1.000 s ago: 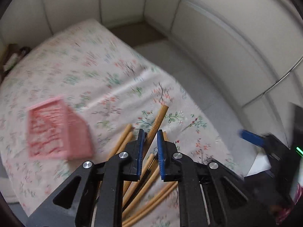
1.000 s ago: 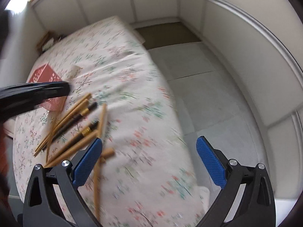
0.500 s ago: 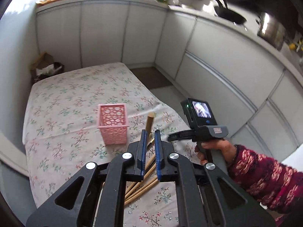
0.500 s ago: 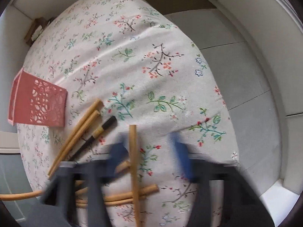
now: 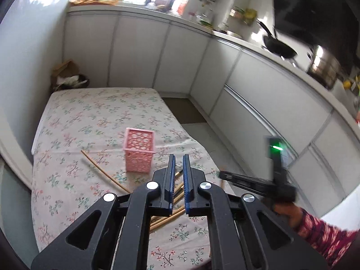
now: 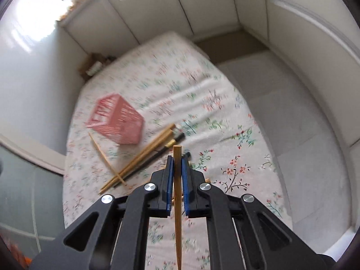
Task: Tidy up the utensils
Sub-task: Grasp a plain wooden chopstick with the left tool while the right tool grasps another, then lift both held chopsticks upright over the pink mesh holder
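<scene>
Above the floral tablecloth (image 6: 225,117), my right gripper (image 6: 177,164) is clamped on one bamboo chopstick (image 6: 177,155), lengthwise for dropping into the pink holder (image 6: 117,121). My left gripper (image 5: 177,164) is closed, empty. Remaining chopsticks (image 6: 144,155) lie beside it.

A home kitchen, seen from above a bench (image 5: 74,121) draped in a flowered cloth. Behind the bench, white cabinet doors (image 5: 137,51) running along two walls under a pale worktop (image 5: 247,42). On that worktop, to the right of the bench, a black wok (image 5: 279,49) and a steel pot (image 5: 324,69) beneath a dark extractor hood (image 5: 315,11). Further back, jars and clutter (image 5: 162,1) against a bright window. Grey floor tiles (image 6: 292,112) right of the bench, a small bin (image 5: 69,78) at its far corner.
</scene>
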A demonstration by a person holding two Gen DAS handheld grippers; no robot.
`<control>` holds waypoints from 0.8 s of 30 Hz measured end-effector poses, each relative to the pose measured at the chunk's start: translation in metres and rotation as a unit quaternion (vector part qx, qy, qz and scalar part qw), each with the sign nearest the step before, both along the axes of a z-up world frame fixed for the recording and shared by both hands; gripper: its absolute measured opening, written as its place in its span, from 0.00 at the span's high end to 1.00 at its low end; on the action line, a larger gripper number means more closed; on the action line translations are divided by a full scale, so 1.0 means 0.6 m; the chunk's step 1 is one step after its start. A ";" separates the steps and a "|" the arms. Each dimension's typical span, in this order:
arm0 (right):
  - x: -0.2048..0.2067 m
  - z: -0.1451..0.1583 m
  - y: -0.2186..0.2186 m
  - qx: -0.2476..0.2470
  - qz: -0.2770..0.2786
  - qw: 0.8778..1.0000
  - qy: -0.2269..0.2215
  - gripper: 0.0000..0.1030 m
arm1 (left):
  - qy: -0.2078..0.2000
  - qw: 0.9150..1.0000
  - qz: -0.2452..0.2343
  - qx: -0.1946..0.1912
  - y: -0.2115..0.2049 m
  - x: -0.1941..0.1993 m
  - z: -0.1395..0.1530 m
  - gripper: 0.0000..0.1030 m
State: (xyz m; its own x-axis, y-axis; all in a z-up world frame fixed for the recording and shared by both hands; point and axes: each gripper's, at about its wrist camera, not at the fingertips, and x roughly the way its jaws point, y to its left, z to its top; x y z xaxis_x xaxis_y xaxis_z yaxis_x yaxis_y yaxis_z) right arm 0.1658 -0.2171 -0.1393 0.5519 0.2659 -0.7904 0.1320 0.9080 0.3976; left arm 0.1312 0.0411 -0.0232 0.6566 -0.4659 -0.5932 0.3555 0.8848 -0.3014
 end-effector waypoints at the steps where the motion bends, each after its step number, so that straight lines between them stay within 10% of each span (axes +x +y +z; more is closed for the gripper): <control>1: -0.015 0.019 -0.001 0.004 0.003 1.000 -0.016 0.93 | 0.011 1.000 0.011 -0.012 0.015 0.004 -0.004 0.93; 4: -0.033 0.040 -0.005 0.019 0.010 0.999 -0.028 0.93 | 0.114 0.989 0.081 -0.054 0.079 0.070 -0.053 0.84; 12: -0.032 0.035 -0.006 0.037 0.018 0.999 -0.031 0.93 | 0.349 0.907 0.235 0.000 0.168 0.309 -0.280 0.76; 19: 0.005 0.005 -0.005 0.034 0.035 0.999 -0.017 0.92 | 0.377 0.876 0.298 0.038 0.176 0.419 -0.363 0.76; 24: 0.013 -0.002 -0.007 0.039 0.037 0.998 -0.013 0.92 | 0.337 0.890 0.286 0.109 0.151 0.422 -0.372 0.92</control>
